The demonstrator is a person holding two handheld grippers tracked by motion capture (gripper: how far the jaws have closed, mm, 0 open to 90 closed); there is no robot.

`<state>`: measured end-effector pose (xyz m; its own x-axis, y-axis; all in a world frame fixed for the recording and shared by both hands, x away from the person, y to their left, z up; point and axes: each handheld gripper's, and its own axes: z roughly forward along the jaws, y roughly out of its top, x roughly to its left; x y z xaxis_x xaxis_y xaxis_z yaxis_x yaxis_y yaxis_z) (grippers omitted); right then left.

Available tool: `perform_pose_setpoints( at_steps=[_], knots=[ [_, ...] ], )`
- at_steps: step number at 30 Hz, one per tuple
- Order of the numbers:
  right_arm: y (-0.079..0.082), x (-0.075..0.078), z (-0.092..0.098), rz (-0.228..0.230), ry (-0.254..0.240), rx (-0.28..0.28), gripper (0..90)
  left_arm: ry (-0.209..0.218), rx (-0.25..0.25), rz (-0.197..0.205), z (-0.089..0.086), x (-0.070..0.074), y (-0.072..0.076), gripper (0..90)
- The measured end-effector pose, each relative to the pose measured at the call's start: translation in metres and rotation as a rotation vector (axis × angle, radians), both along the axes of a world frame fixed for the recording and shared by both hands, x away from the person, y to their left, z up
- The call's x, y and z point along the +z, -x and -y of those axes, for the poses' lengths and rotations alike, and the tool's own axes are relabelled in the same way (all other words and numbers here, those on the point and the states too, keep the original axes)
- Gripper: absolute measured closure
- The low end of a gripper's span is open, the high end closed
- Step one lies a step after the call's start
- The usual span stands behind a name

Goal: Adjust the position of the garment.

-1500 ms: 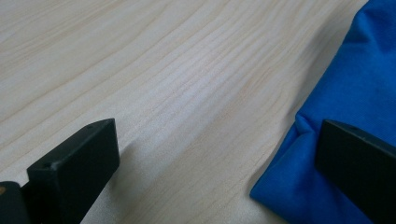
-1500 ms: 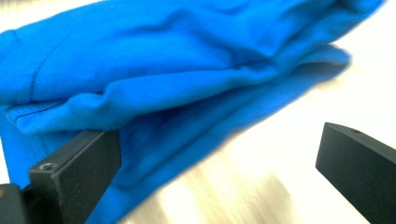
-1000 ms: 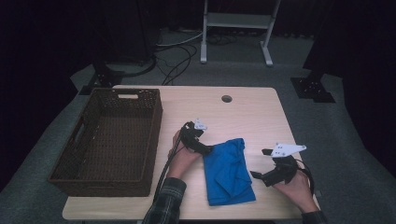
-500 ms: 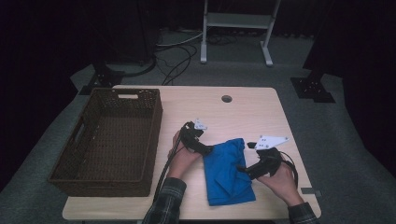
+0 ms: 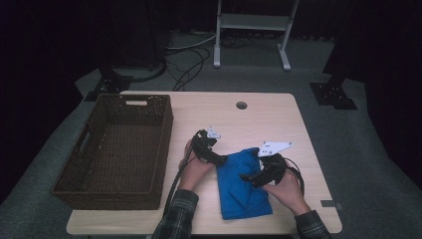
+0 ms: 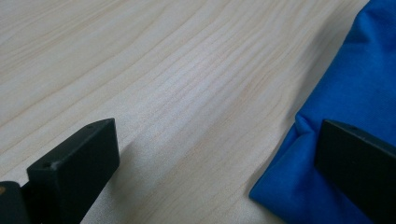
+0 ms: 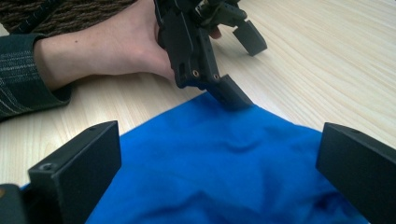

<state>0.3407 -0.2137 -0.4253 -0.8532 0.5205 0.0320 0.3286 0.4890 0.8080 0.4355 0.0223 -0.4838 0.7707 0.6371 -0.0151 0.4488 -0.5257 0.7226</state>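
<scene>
- The folded bright-blue cloth [image 5: 242, 185] lies flat on the pale wood-grain tabletop [image 5: 278, 119], near its front edge and just right of the dark woven wicker basket [image 5: 119, 149].
- The left hand-held gripper [image 5: 215, 155] sits released at the cloth's far-left corner: one jaw rests on the blue edge, the other on bare wood, so closing now may pinch only the top layer and let the fold fall open.
- The right hand-held gripper [image 5: 254, 175] hovers released over the cloth's right side, jaws spread wide with fabric below them; a shallow bite could slide off the smooth weave.
- If the two pull at different times, I judge the cloth could skew or drag across the slick tabletop toward the front edge.
- The trailing cable [image 5: 175, 179] runs beside the left forearm and might snag a sleeve [image 5: 179, 219].
- The tabletop is light, clean, with a round grommet hole [image 5: 242, 105] near the back.
- The room is dark; grey carpet floor [image 5: 348, 149], cables and a metal stand [image 5: 251, 22] sit behind.
</scene>
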Motion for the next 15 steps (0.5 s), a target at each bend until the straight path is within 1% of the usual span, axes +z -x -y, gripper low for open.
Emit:
perform_pose_setpoints(
  at_steps=[3, 5, 9, 15],
  knots=[
    [-0.001, -0.001, -0.007, -0.007, -0.002, 0.006, 0.0, 0.0, 0.0, 0.0, 0.0, 0.0, 0.0, 0.1],
    [-0.003, -0.001, -0.015, -0.006, -0.003, 0.015, 0.0, 0.001, 0.0, 0.0, 0.0, 0.0, 0.0, 0.1],
    [-0.005, -0.003, -0.027, -0.012, 0.006, 0.021, 0.0, 0.002, 0.0, 0.0, 0.0, 0.0, 0.0, 0.1],
    [-0.005, -0.013, -0.043, -0.027, 0.03, 0.023, 0.0, 0.001, 0.0, 0.0, 0.0, 0.0, 0.0, 0.2]
  ],
)
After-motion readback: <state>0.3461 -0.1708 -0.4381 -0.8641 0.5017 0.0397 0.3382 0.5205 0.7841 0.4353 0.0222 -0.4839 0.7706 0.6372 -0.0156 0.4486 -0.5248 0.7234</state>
